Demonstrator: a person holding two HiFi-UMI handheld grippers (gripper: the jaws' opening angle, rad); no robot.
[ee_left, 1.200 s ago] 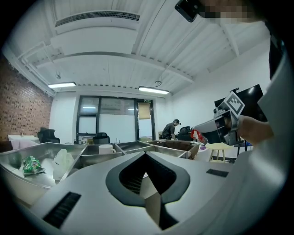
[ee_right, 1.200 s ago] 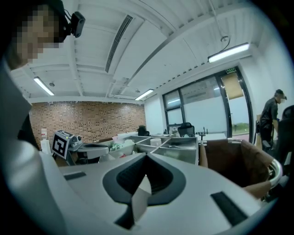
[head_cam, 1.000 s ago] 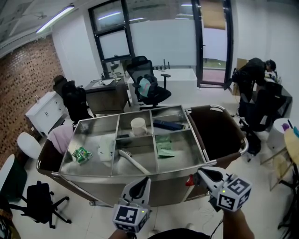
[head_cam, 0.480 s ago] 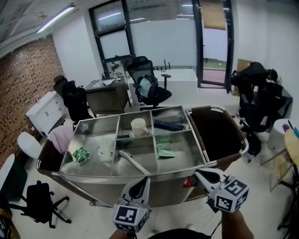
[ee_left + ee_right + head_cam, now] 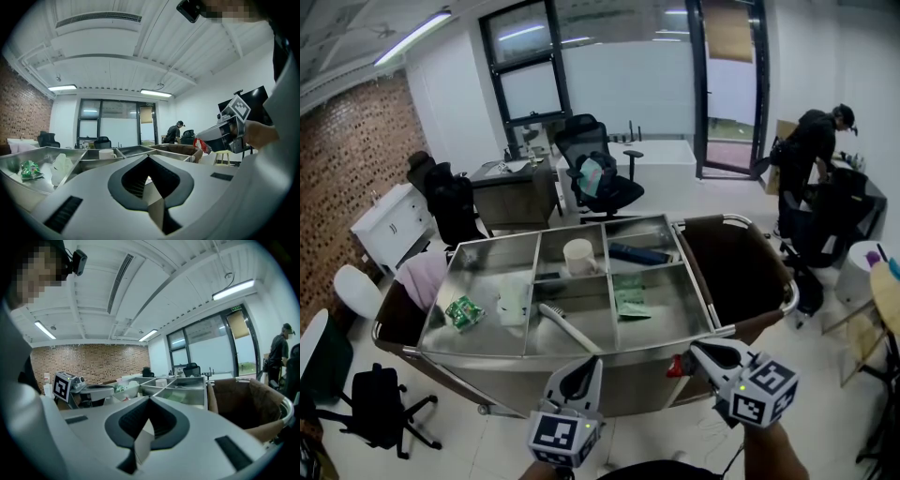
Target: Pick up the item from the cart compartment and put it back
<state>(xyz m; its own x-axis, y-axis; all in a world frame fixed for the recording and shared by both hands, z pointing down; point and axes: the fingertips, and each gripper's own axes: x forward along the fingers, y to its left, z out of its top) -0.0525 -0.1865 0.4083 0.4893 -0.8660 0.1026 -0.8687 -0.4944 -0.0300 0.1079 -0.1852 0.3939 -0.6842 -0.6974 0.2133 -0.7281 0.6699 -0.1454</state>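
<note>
Green packet (image 5: 464, 311) at cart's 8 o'clock, left compartment; crumpled white bag (image 5: 513, 302) just beside it, at its 3. White brush (image 5: 567, 325) slantwise in near-mid compartment; white cup (image 5: 578, 254) upright at 12, far-mid. Dark flat item (image 5: 637, 251) at 1, green pouch (image 5: 630, 295) at 3. All lie loose in cart (image 5: 670, 323), none lifted; which is task's pick, can't tell. Left gripper (image 5: 587, 367) at 6, off near rim, claw pressed together, empty. Right gripper (image 5: 679, 364) at 5, same, pinching nothing. Prob. parked short of rim as ready posn before reach.
</note>
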